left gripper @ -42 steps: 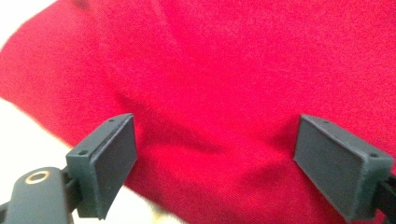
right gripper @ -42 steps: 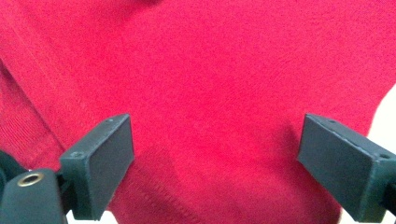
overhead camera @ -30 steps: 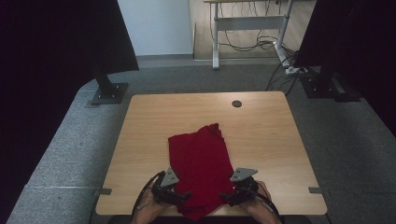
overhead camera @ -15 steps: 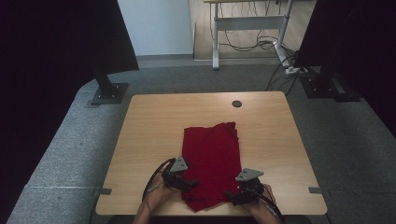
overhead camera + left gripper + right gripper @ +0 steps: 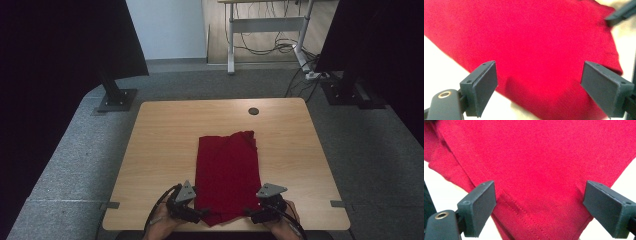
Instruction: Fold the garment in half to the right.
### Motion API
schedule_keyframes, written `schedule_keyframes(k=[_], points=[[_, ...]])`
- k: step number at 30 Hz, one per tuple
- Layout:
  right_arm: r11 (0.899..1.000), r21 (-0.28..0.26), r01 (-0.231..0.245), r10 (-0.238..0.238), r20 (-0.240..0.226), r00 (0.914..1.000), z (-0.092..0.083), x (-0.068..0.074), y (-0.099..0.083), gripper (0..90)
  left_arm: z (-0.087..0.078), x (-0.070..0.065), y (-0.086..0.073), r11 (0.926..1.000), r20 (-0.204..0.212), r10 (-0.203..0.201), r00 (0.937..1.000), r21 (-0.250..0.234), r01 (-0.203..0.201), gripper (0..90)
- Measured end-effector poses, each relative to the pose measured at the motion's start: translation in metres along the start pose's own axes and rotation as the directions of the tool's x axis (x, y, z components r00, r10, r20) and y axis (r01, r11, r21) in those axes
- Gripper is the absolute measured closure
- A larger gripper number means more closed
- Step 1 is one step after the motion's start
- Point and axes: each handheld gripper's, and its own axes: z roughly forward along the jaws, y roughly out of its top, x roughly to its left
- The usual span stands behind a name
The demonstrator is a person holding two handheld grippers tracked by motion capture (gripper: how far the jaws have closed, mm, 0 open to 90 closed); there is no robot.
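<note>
One red cloth (image 5: 227,175) on table (image 5: 160,145) | left gripper (image 5: 200,215) spread wide, empty | right gripper (image 5: 248,214) same

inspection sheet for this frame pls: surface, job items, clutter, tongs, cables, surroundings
Surface: wooden table, round grommet near far edge.
Job's things: red cloth lying flat, near end at the table's front edge.
Clutter: nothing seen.
Tongs: left tongs and right tongs both open at the cloth's near corners, jaws wide apart, cloth between them.
Cables: black cable trails from left tongs; floor cables under far desk.
Surroundings: grey carpet, black stand base, second desk behind.
</note>
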Motion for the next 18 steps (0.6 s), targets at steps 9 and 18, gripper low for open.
schedule_keyframes(k=[9,18], points=[[1.000,0.008,-0.014,0.014,0.002,0.9999,0.004,-0.001,-0.001,11.1,0.012,-0.001,-0.011,0.9981,-0.030,-0.036,0.9989,0.050,0.037,11.3],[0.997,-0.027,-0.070,0.070,-0.015,0.9974,0.018,-0.024,0.005,11.1,0.023,0.021,-0.002,0.9974,-0.040,-0.055,0.9977,0.044,0.057,11.6]])
